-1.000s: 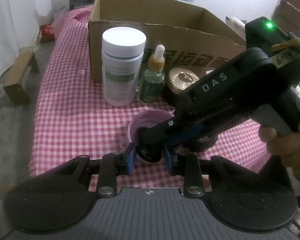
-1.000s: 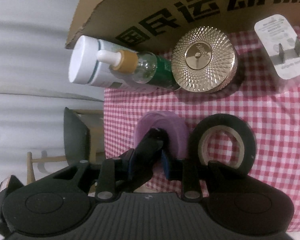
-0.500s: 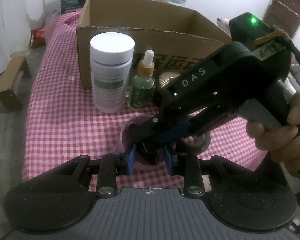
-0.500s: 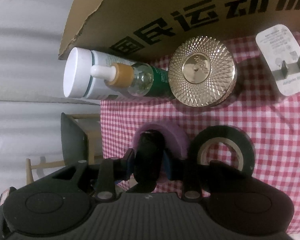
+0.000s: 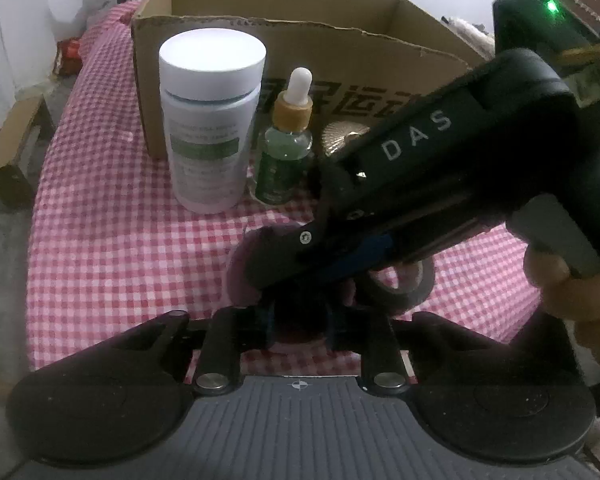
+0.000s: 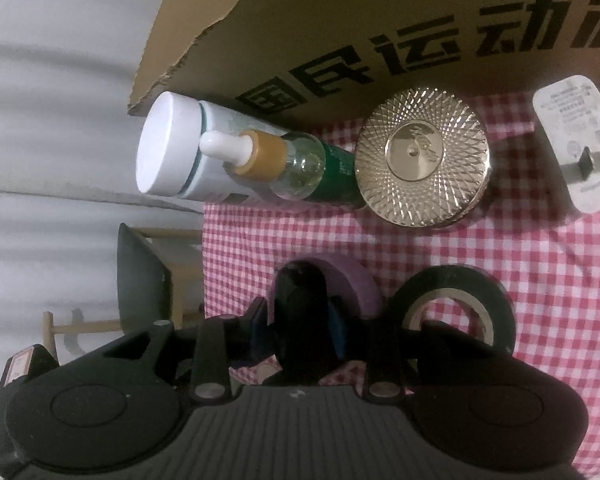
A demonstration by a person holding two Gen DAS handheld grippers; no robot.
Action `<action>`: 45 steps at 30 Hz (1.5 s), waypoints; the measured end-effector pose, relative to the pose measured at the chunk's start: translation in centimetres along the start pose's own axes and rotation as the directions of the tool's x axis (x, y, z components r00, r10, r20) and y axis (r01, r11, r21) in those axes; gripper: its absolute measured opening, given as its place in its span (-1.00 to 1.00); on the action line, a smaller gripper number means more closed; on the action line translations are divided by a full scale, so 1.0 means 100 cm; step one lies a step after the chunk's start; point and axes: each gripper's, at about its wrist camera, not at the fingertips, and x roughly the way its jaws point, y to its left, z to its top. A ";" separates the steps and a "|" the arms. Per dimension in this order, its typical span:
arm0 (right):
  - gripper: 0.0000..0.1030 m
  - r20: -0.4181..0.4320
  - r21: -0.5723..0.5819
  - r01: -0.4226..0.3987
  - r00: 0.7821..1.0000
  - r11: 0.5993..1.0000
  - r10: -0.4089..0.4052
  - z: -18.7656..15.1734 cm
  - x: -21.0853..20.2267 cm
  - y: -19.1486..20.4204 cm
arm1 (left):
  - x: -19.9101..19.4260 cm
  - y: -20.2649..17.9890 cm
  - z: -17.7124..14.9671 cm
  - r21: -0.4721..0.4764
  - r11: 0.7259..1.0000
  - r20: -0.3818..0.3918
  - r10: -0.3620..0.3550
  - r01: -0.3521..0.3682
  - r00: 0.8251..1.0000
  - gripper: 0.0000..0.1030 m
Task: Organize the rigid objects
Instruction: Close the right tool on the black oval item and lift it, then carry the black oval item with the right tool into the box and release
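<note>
— Status on your left side?

— My left gripper (image 5: 300,320) sits low over the red-checked cloth (image 5: 120,240), its blue-padded fingers set narrow. The gap between them is dark, so I cannot tell whether they pinch anything. The purple round piece (image 5: 238,272) lies on the cloth right at their tips.

— And the right?

— My right gripper (image 6: 300,330) crosses in from the side, its black body lying over that purple piece. Its fingers are also close together, with a black part of the other tool between them. I cannot tell whether they grip it.

— What lies around?

— The black tape roll (image 6: 456,280) is flat, just beside the purple piece. Against the wall of the cardboard box (image 5: 340,52) stand the white jar (image 5: 210,120) and the dropper bottle (image 5: 286,152), both upright. Next come the gold lid (image 6: 422,168) and, farther along, the white charger (image 6: 572,140), prongs up.
</note>
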 end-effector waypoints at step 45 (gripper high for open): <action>-0.43 0.092 -0.032 -0.041 0.995 0.999 0.044 0.179 -0.023 0.030 | 0.021 0.016 0.174 0.121 0.979 -0.045 0.170 -0.163 0.985 -0.36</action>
